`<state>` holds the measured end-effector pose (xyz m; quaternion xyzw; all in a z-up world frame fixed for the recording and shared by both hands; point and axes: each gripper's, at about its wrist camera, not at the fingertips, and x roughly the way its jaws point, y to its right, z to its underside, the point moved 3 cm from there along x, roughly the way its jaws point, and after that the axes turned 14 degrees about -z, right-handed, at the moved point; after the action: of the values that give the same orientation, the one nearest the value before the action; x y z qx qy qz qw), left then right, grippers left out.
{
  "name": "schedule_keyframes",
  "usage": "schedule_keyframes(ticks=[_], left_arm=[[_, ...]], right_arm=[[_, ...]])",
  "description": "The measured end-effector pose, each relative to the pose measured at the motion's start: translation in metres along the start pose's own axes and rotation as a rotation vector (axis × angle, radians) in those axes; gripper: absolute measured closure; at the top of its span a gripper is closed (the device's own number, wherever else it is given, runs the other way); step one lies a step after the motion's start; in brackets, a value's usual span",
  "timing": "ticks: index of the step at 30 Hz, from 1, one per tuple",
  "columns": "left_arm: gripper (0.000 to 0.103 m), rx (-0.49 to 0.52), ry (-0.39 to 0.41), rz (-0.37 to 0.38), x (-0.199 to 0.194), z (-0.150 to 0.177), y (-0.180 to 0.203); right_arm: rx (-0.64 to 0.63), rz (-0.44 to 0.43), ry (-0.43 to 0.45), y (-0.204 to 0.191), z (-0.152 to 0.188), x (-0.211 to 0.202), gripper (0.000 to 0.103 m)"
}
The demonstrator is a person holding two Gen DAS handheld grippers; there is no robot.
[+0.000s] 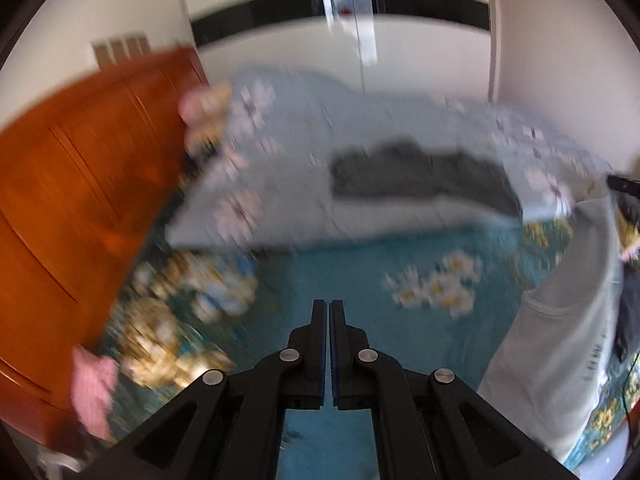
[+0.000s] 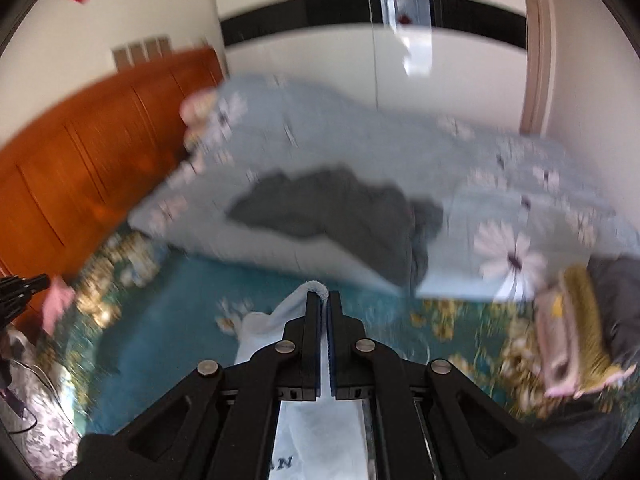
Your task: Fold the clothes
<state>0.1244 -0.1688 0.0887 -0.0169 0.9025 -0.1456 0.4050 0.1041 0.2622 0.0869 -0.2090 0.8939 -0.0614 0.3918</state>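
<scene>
**Pale shirt gripped at its edge above a teal bedspread**

Everything is placed against the bedspread (image 1: 360, 264), a teal sheet with white and yellow flowers, seen blurred in both views. At its left edge an orange wooden headboard (image 1: 72, 184) is seen, with a pink cloth (image 1: 94, 384) low beside it. Across its far side a pale blue flowered duvet (image 1: 280, 128) is heaped, and a dark grey garment (image 1: 420, 176) is spread on top of that heap.

Over the middle of the bedspread the left gripper (image 1: 330, 308) is held with its jaws pressed together; nothing is seen between them. To the right, above the bedspread's near right part, the pale shirt (image 1: 560, 344) is seen hanging, dark lettering showing on it.

In the right wrist view the right gripper (image 2: 324, 298) is clenched on the shirt (image 2: 280, 316): a hem is pinched at the fingertips, and the fabric is draped below the fingers over the bedspread (image 2: 180, 320). At the bedspread's right edge a stack of folded cloth (image 2: 572, 332), yellow and pink, is seen against something dark.
</scene>
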Motion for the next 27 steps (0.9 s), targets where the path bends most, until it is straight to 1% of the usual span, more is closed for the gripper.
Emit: schedule_keyframes(ticks=[1, 2, 4, 6, 8, 9, 10, 11, 12, 13, 15, 16, 18, 19, 21, 22, 24, 25, 26, 27], left_arm=[[0.101, 0.008, -0.038, 0.027, 0.015, 0.008, 0.011], [0.101, 0.013, -0.076, 0.061, 0.030, 0.016, 0.024], [0.101, 0.018, -0.156, 0.151, 0.058, 0.031, 0.057], [0.101, 0.045, -0.231, 0.246, 0.081, 0.043, 0.090], [0.098, 0.113, -0.298, 0.336, 0.099, 0.051, 0.128], [0.090, 0.148, -0.329, 0.381, 0.107, 0.055, 0.147], [0.075, 0.183, -0.355, 0.429, 0.115, 0.058, 0.165], [0.056, 0.220, -0.380, 0.477, 0.121, 0.062, 0.183], [0.049, 0.254, -0.406, 0.519, 0.126, 0.067, 0.200], [0.046, 0.289, -0.430, 0.553, 0.130, 0.073, 0.215], [0.045, 0.353, -0.473, 0.586, 0.140, 0.084, 0.236], [0.045, 0.368, -0.502, 0.595, 0.145, 0.089, 0.242], [0.045, 0.368, -0.573, 0.629, 0.155, 0.099, 0.249], [0.045, 0.363, -0.593, 0.644, 0.157, 0.102, 0.250], [0.045, 0.363, -0.613, 0.666, 0.159, 0.109, 0.253], [0.047, 0.365, -0.619, 0.678, 0.159, 0.112, 0.254], [0.047, 0.379, -0.622, 0.684, 0.157, 0.116, 0.256], [0.049, 0.390, -0.622, 0.679, 0.157, 0.118, 0.257], [0.054, 0.404, -0.625, 0.675, 0.156, 0.121, 0.260], [0.057, 0.421, -0.629, 0.670, 0.156, 0.124, 0.262]], right_arm=[[0.019, 0.019, -0.045, 0.011, 0.012, 0.021, 0.101], [0.035, 0.031, -0.073, 0.020, 0.020, 0.033, 0.101], [0.066, 0.052, -0.126, 0.036, 0.036, 0.053, 0.101], [0.078, 0.070, -0.143, 0.049, 0.045, 0.054, 0.101], [0.085, 0.081, -0.144, 0.063, 0.051, 0.048, 0.101], [0.089, 0.084, -0.148, 0.069, 0.054, 0.045, 0.101], [0.091, 0.090, -0.153, 0.072, 0.057, 0.042, 0.101], [0.092, 0.093, -0.157, 0.076, 0.057, 0.043, 0.101], [0.095, 0.095, -0.162, 0.079, 0.060, 0.040, 0.101], [0.102, 0.095, -0.168, 0.082, 0.064, 0.037, 0.101], [0.105, 0.095, -0.180, 0.083, 0.069, 0.032, 0.101], [0.106, 0.095, -0.186, 0.084, 0.072, 0.030, 0.100], [0.106, 0.096, -0.200, 0.085, 0.076, 0.030, 0.100], [0.107, 0.094, -0.204, 0.086, 0.078, 0.031, 0.100], [0.110, 0.089, -0.209, 0.085, 0.079, 0.034, 0.100], [0.111, 0.086, -0.212, 0.085, 0.080, 0.035, 0.100], [0.106, 0.080, -0.215, 0.084, 0.080, 0.038, 0.100], [0.105, 0.077, -0.216, 0.083, 0.080, 0.039, 0.100], [0.106, 0.074, -0.218, 0.083, 0.080, 0.041, 0.100], [0.110, 0.071, -0.220, 0.083, 0.081, 0.042, 0.100]])
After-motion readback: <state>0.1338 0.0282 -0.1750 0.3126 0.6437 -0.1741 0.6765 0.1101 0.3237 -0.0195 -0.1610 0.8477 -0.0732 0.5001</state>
